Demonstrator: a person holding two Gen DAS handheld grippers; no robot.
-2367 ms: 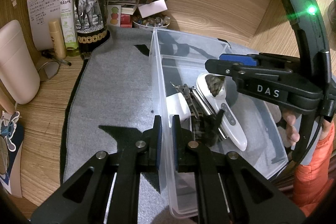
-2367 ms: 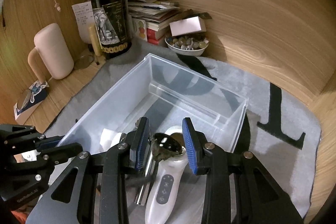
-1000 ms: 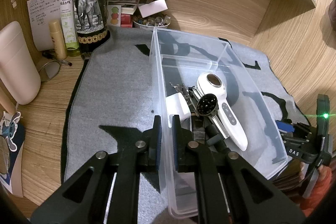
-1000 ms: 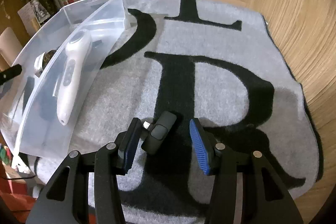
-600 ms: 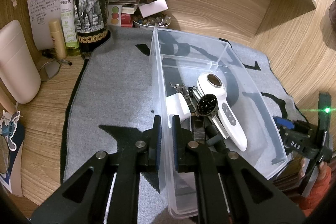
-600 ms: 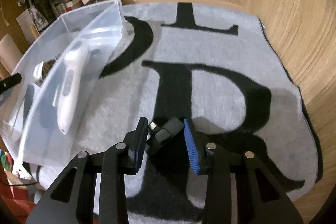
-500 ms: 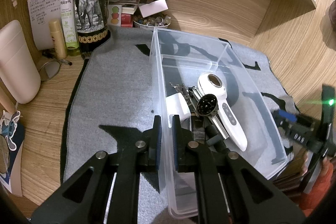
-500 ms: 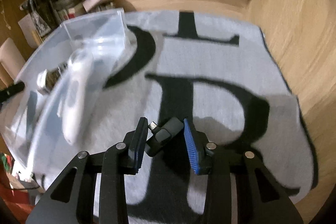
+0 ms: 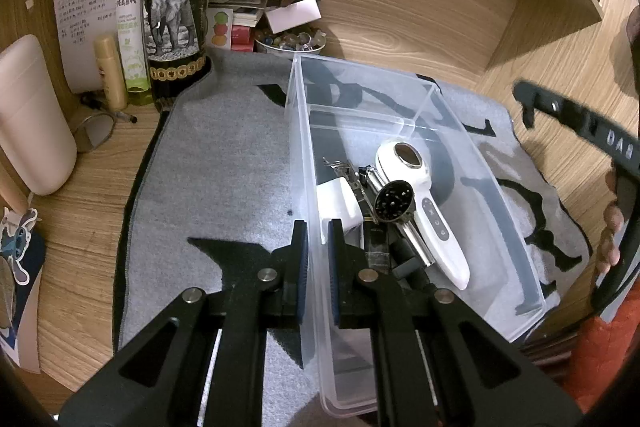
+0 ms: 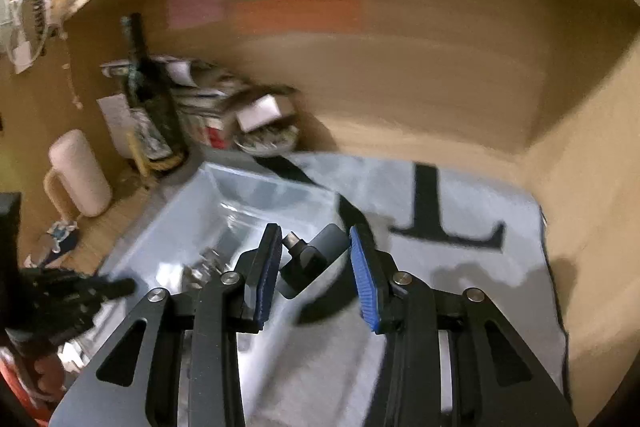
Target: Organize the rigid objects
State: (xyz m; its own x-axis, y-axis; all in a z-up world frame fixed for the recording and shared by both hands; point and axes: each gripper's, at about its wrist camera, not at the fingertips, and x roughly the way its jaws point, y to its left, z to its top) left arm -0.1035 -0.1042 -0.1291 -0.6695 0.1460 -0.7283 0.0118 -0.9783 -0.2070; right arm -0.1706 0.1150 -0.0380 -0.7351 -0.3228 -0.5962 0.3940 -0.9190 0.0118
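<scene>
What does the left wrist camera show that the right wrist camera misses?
Only the left wrist view shows the left gripper clamped on the clear bin's wall and, sharply, the white handheld device inside.

Only the right wrist view shows the right gripper holding a small dark adapter off the mat.

Both show the bin, the wine bottle and the grey mat.
</scene>
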